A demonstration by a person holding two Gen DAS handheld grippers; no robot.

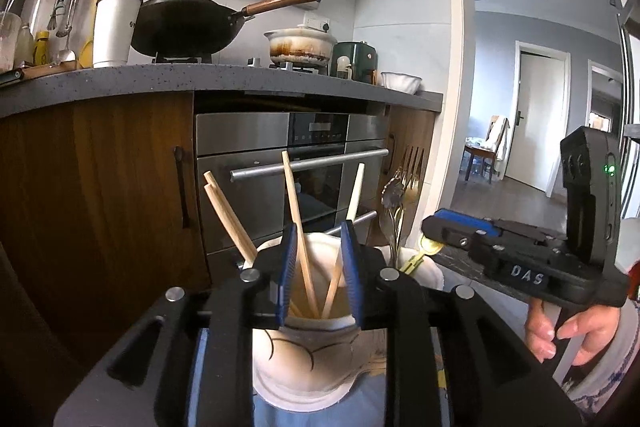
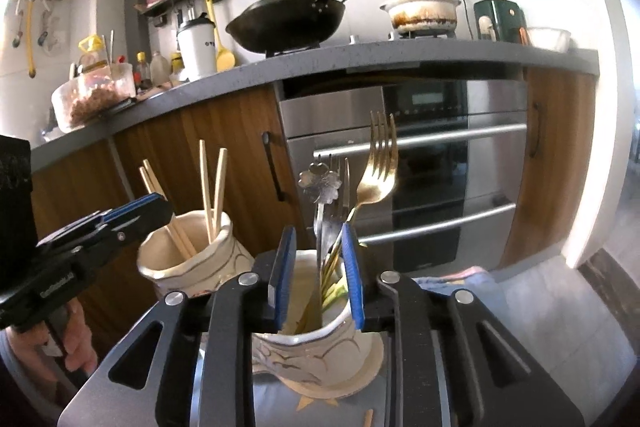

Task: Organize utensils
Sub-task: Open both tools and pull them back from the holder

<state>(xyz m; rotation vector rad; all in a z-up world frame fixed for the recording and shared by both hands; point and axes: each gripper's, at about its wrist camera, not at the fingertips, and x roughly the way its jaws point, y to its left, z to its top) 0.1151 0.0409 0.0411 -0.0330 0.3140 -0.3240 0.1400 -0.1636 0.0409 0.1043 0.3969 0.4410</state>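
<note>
Blue-padded fingers of the left tool (image 1: 319, 269) stand apart, released, over the mouth of a cream ceramic cup (image 1: 308, 343) with dark curved line markings and a wavy rim. That cup holds pale wooden chopsticks (image 1: 294, 211): their long axes run upward out of the mouth, two leaning left together, one near upright, one tilting right. Just beside it to the right stands a second cream cup (image 2: 320, 343) of the same make, on a round cream saucer (image 2: 360, 379); the right tool (image 2: 316, 275) hangs over its mouth, fingers likewise spread and gripping nothing. This cup holds metal cutlery standing handle-down: a gold fork (image 2: 378, 167) with tines pointing up, a silver fork (image 2: 340, 187), and a silver flower-topped piece (image 2: 323, 181), plus gold handles low inside. Both cups rest on a table (image 2: 280, 399) covered in light blue cloth, though its edges are hidden.
</note>
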